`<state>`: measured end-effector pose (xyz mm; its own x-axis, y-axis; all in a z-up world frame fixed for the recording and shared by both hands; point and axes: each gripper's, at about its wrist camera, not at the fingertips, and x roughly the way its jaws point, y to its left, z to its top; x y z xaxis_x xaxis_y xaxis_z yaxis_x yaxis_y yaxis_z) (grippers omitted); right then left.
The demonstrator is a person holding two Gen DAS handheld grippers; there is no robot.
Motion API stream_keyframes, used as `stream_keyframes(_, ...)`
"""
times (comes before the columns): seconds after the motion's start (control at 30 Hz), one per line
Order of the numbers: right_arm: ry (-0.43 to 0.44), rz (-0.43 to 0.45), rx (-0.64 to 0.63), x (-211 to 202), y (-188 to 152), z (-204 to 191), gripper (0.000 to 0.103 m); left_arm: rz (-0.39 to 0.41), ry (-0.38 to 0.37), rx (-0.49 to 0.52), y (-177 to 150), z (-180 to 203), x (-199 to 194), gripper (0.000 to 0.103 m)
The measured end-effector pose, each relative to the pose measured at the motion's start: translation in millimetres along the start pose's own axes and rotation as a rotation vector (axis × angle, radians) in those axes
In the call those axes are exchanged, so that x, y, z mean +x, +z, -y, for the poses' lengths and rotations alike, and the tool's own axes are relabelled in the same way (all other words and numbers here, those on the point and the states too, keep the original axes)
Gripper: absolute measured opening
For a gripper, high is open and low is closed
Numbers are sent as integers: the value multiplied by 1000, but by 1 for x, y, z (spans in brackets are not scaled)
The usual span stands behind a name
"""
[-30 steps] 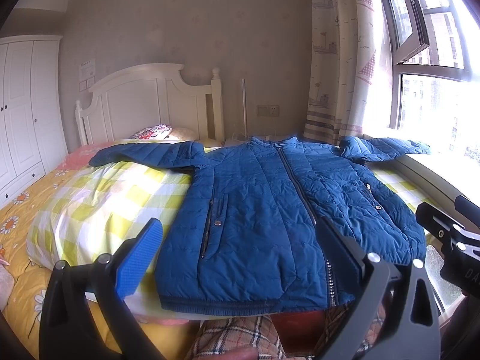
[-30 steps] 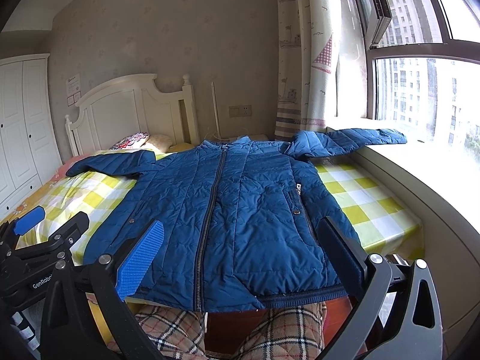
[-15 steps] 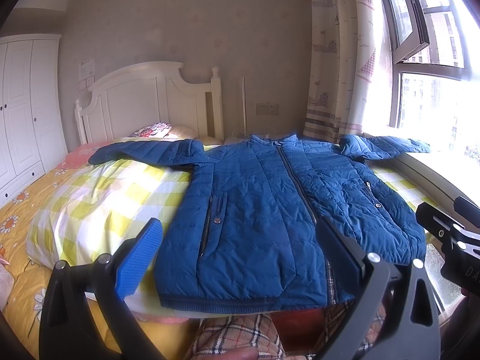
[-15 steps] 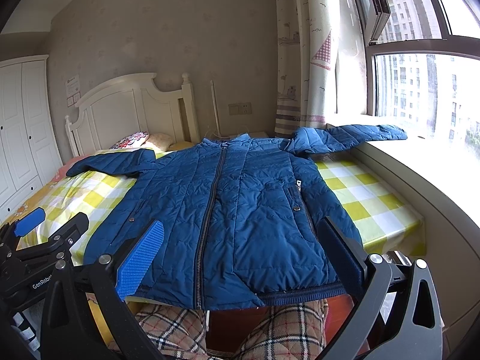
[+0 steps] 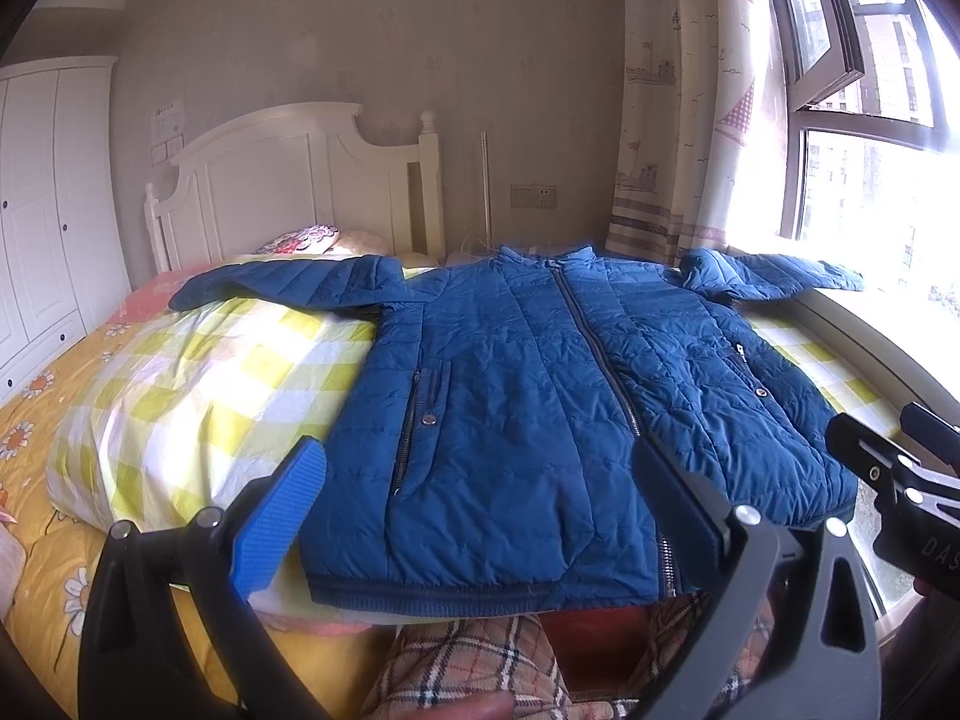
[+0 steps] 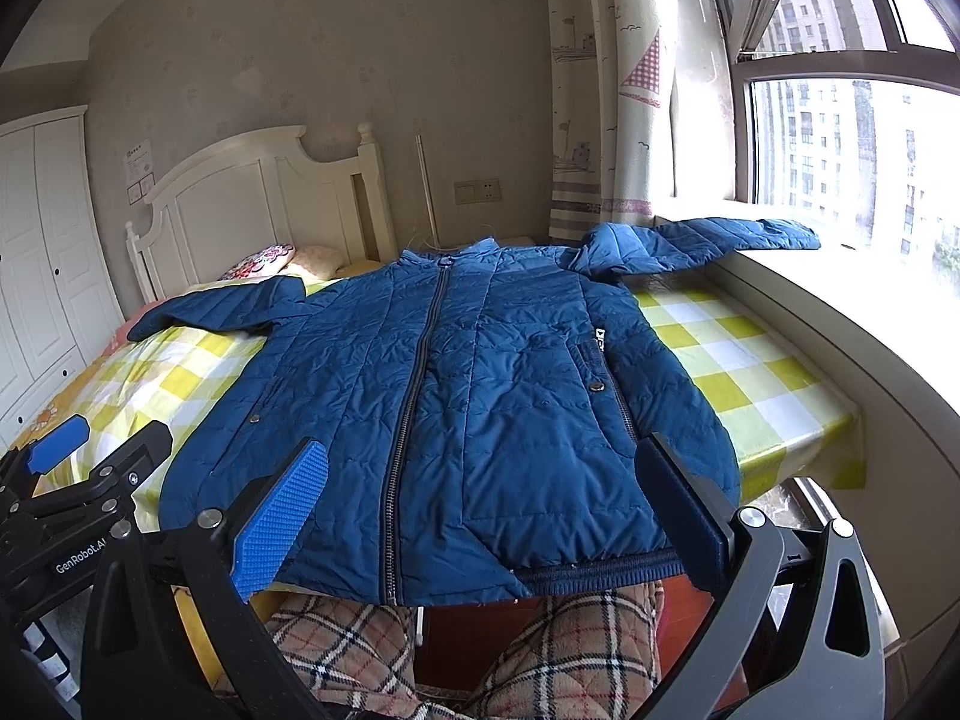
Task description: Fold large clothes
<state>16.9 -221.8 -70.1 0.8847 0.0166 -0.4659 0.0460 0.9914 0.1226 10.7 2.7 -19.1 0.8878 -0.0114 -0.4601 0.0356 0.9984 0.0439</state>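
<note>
Flat on the bed (image 5: 198, 372), zipped blue jacket (image 5: 540, 396), sleeves outspread; left tongs (image 5: 480, 498) and right tongs (image 6: 480, 498) agape, empty.

Illumination: daylight, admitted through the window (image 6: 840, 138) at the right; panes and sill are overexposed to near white in both views. Glare is carried onto the curtain (image 5: 672, 90). The far wall and the wardrobe (image 5: 42, 210) at the left are dimly lit. Soft shadow is cast beneath the jacket (image 6: 456, 414) hem at the near bed edge. Fisheye distortion: straight lines are bowed toward the edges; corners are vignetted black. Focus is sharp throughout; slight purple fringing is noted along the jacket collar.
</note>
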Motion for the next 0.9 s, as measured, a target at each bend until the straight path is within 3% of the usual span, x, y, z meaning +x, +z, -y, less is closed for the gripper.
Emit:
stream_keyframes(0.7, 8, 38, -18, -17, 5, -5, 98, 32, 2, 3, 3, -2, -11, 101)
stream_keyframes(0.9, 18, 67, -33, -4, 9, 1, 98, -9, -69, 3, 11, -2, 14, 101)
